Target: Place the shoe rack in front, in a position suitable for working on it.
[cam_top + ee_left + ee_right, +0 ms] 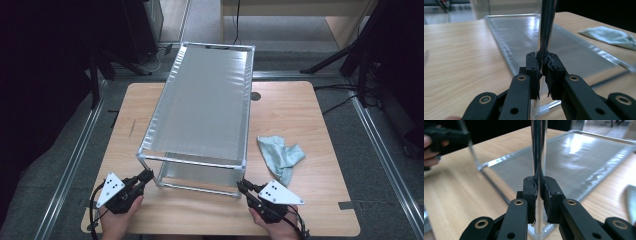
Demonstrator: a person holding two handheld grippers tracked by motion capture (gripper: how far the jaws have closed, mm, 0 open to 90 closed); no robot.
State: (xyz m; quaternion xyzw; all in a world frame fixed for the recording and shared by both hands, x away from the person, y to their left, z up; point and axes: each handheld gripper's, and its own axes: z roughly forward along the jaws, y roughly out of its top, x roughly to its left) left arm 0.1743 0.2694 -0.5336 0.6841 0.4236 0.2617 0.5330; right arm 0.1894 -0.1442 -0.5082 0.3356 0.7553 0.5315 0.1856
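A two-tier metal rack [205, 100] with silvery mesh shelves stands lengthwise on the wooden table [295, 110]. My left gripper [147, 176] is shut on its near left upright. In the left gripper view the black pads [534, 68] pinch that shiny post [546, 27] just above the lower shelf [524, 37]. My right gripper [242, 186] is shut on the near right upright. In the right gripper view the right gripper [539, 190] clamps the post [538, 147] low down, near the corner joint. Both hands come in at the table's near edge.
A crumpled pale green cloth [280, 156] lies on the table right of the rack, close to my right gripper, and shows again as the cloth [609, 36] in the left gripper view. Dark stands and cables ring the table. A small round hole [255, 96] sits behind the rack.
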